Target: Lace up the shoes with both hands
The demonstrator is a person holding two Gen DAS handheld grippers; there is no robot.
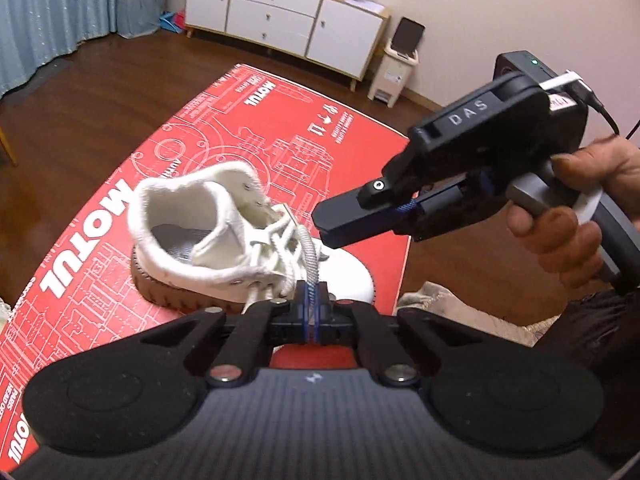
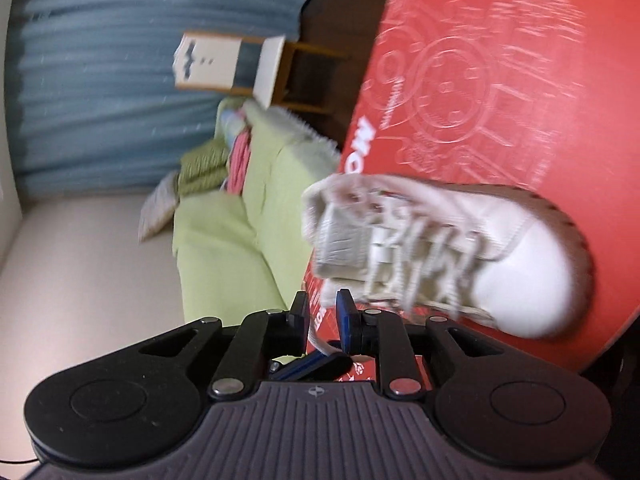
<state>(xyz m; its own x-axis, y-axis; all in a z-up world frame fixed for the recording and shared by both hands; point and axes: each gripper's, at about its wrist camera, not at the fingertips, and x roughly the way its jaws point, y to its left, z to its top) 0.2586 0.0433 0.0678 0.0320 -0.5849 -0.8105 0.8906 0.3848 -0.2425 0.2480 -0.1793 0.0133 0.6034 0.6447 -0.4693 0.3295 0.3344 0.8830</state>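
A red Motul carton bears the white high-top sneaker just ahead of the left gripper, clamped on a lace end. The right gripper stands apart, a lace strand between its fingers. Lower eyelets are crossed; upper ones empty.

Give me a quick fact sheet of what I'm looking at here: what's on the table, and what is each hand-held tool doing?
shoe: white shoe with a brown sole, partly laced, lying on the red box
surface: red box printed with MOTUL
left tool: left tool shut on the lace, which runs taut up to the shoe
right tool: right tool open, a lace end lying between its fingers, not pinched
hand: hand gripping the right tool's handle
background: white cabinet, green sofa
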